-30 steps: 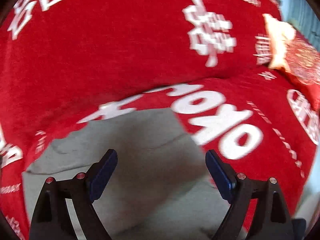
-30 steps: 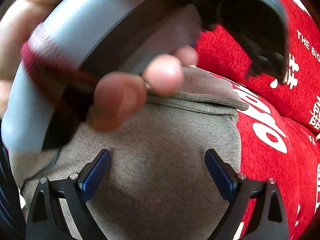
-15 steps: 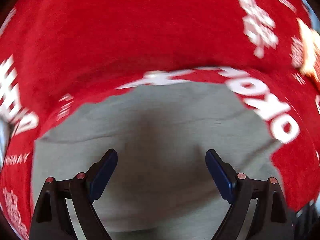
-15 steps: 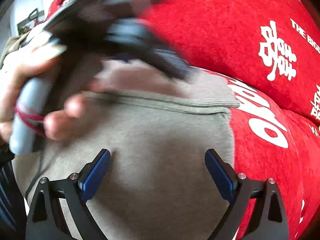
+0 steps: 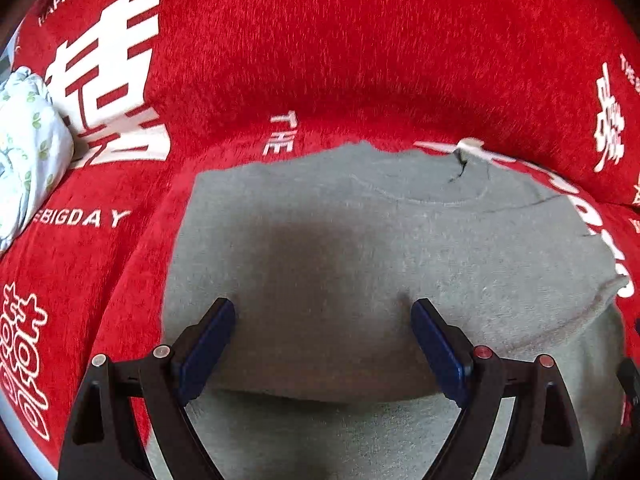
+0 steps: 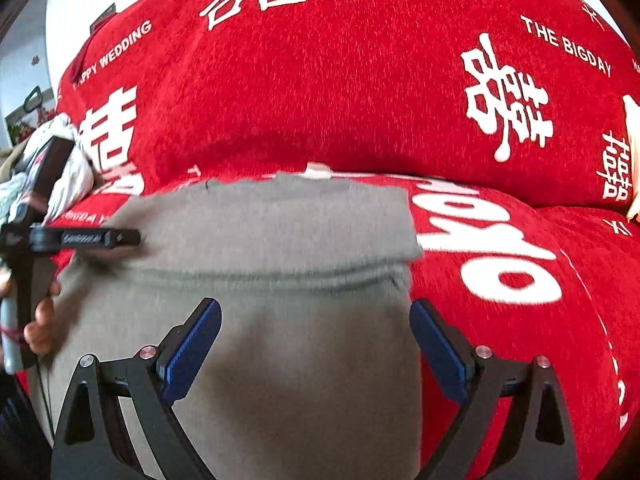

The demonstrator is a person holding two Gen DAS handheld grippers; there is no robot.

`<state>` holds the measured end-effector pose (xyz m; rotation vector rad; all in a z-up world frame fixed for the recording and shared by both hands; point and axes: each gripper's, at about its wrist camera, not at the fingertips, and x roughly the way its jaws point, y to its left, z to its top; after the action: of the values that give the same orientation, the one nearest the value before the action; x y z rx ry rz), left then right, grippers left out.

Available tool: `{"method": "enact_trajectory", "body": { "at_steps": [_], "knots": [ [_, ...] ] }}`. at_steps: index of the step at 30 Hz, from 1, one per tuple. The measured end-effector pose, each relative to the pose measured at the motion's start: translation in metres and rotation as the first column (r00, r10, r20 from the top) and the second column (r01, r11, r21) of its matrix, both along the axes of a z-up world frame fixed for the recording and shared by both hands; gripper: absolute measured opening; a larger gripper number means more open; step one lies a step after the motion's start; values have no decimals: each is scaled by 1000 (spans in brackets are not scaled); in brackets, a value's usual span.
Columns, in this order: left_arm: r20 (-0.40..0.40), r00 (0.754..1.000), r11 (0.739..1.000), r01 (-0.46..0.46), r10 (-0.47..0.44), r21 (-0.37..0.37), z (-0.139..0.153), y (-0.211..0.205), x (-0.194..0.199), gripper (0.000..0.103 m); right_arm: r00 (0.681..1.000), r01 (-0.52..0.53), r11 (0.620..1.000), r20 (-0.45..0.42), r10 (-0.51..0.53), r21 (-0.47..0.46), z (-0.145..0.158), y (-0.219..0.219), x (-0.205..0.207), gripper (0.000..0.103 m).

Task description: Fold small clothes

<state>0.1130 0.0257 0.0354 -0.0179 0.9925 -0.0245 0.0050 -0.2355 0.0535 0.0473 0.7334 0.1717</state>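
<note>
A small grey sweatshirt (image 5: 360,248) lies flat on a red sofa cover, folded into a rough rectangle, its neckline and white label toward the backrest. It also shows in the right wrist view (image 6: 288,280), with a folded layer across its upper part. My left gripper (image 5: 322,340) is open and empty just above the garment's near part. It also shows at the left of the right wrist view (image 6: 80,238), held in a hand over the garment's left edge. My right gripper (image 6: 316,340) is open and empty above the garment's lower right part.
The red sofa cover (image 5: 320,60) with white lettering covers seat and backrest (image 6: 320,80). A white floral cloth bundle (image 5: 28,152) lies at the left of the seat, also seen in the right wrist view (image 6: 64,176). A pale object (image 6: 632,160) sits at the far right.
The left gripper and hand have moved left, away from in front of the right camera, to the garment's left edge. The left view has swung left, bringing the whole garment and neckline into sight.
</note>
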Motion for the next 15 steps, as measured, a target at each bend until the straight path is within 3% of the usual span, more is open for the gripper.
{"method": "enact_trajectory", "body": {
  "at_steps": [4,7,12,15],
  "knots": [
    [15,999,999,43,-44,29,2,-12,11,90,999,13,999,-44,-11,48,2,10,31,97],
    [-11,998,995,56,-56,77,-10,-17,21,90,996,12,1000,-88,-9,28,-3,21,54,97],
    [-21,999,999,35,-35,26,-14,-5,28,92,986,24,999,-164,-28,-28,-16,30,91,97],
    [-25,999,999,38,-37,26,-17,-2,32,99,972,55,996,-226,-68,-63,-30,28,111,96]
  ]
}}
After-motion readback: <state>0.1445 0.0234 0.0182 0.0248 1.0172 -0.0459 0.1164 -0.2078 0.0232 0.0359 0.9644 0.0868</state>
